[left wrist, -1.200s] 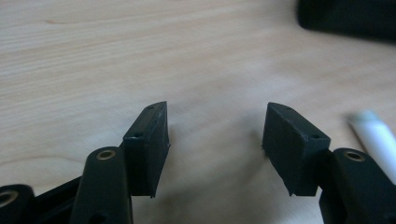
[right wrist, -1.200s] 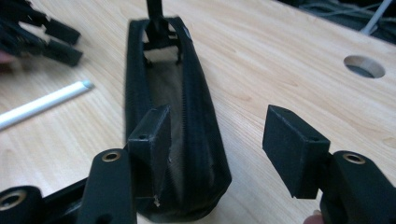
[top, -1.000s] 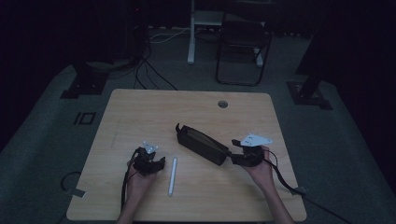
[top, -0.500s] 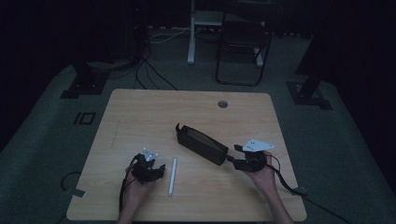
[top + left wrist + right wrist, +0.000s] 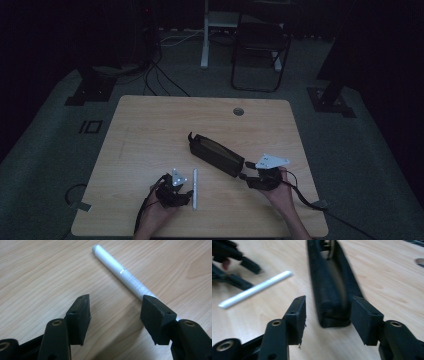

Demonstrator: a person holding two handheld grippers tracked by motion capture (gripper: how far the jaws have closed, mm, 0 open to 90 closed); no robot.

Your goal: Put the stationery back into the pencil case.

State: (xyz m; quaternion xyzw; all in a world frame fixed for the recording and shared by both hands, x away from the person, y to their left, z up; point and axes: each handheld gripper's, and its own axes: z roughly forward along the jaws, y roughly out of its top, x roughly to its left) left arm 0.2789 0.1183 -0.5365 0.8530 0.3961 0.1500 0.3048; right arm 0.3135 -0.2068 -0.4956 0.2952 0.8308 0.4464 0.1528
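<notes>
Left gripper point(image 5: 113, 308) is released beside the white pen point(image 5: 122, 273) on the counter point(image 5: 150, 130), positioned to grasp; right gripper point(image 5: 327, 315), released, brackets the open black case point(image 5: 332, 282).

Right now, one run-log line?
left tool: open beside white pen | right tool: open at black pouch end | both lie on wooden table

1 white pen point(image 5: 195, 188), 1 black case point(image 5: 216, 154), 2 tongs, 1 table point(image 5: 150, 125), 1 chair point(image 5: 260, 55)
</notes>
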